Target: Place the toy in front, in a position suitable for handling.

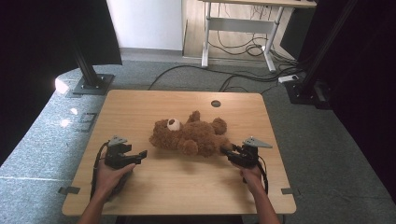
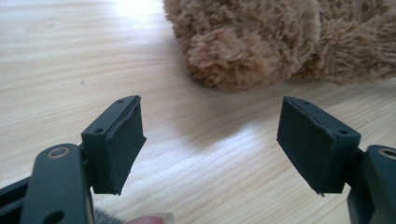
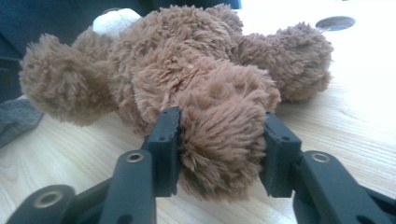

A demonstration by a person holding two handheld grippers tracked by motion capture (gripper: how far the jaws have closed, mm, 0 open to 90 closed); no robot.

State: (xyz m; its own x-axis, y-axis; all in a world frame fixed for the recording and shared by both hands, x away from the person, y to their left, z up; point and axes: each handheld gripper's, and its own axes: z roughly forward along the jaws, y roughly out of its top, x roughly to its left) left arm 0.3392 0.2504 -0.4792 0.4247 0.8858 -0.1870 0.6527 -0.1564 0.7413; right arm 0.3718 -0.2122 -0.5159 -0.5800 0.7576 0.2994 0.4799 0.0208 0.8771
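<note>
Teddy bear point(image 1: 191, 135): brown plush, lying flat near the middle of the table point(image 1: 177, 191), head with pale muzzle toward the left of the high view, limbs spread
Landmark: everything below placed against the teddy bear
Right gripper point(image 1: 228, 152): at the bear's lower right end, jaws on either side of one plush paw point(image 3: 219, 140)
Right grip: clamped on that paw, fur bulging out between the two black pads point(image 3: 168, 149) in the right gripper view
Left gripper point(image 1: 143, 154): just left of and below the bear's head, clear of the fur, pointing toward it
Left grip: jaws wide apart, nothing between them, bare wood showing in the gap; a rounded tuft of the bear point(image 2: 243, 51) lying just beyond the pad tips point(image 2: 121, 144)
Hands: left hand point(image 1: 109, 179) wrapped around the left gripper's body, right hand point(image 1: 252, 177) behind the right gripper, both forearms entering from the near edge
Table: light wood grain, round dark cable hole point(image 1: 215, 103) beyond the bear, near the far edge
Writing: no brand, label or lettering readable on the bear, the grippers or the table
Surroundings: grey carpet point(image 1: 322, 140) around the table, cables point(image 1: 243, 77) on the floor beyond the bear
</note>
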